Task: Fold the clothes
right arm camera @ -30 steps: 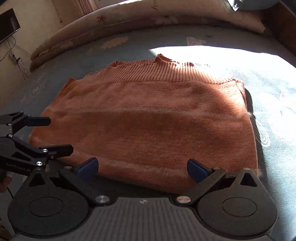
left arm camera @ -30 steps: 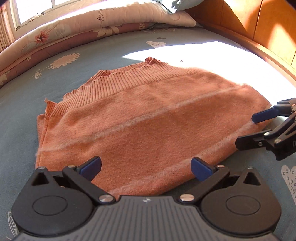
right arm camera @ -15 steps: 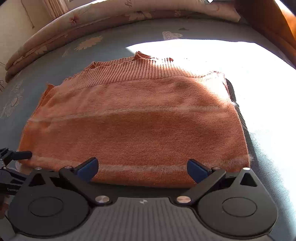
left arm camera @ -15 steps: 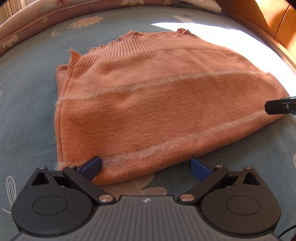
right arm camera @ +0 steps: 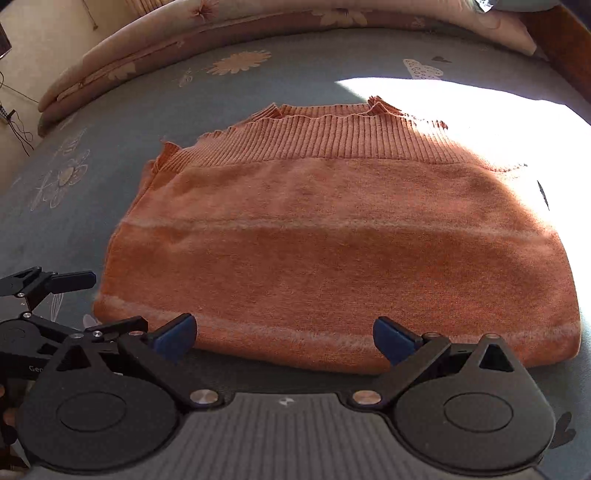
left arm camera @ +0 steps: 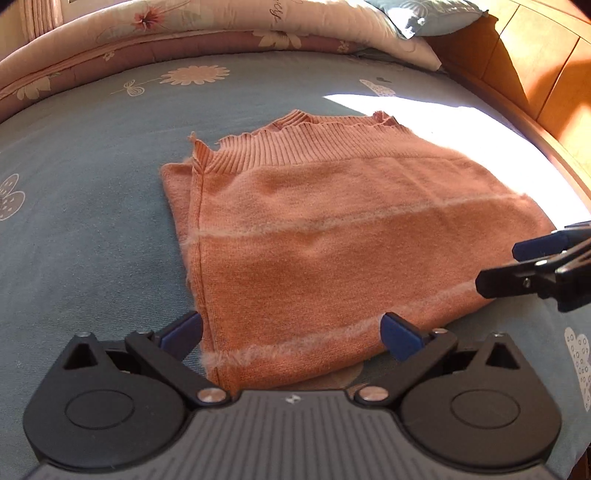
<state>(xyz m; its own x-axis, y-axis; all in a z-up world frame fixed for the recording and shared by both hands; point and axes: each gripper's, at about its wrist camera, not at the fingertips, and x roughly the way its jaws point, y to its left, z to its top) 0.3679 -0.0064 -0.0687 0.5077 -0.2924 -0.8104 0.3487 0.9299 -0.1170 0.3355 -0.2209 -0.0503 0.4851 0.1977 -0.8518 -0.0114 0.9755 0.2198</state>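
Both grippers have drawn back from the one folded orange sweater [left arm camera: 332, 236], left gripper [left arm camera: 291, 332] and right gripper [right arm camera: 284, 334] spread empty at its near edge, bare bedsheet [left arm camera: 92, 177] around.

one folded sweater [left arm camera: 332, 236], two tongs, left tongs [left arm camera: 291, 332], right tongs [right arm camera: 284, 334], one pillow [left arm camera: 432, 14]

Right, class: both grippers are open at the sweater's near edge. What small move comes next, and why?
Probably lower both and close on the near edge. The left gripper and right gripper hang open, each straddling that edge of the sweater, which lies flat on the bed, ungripped.
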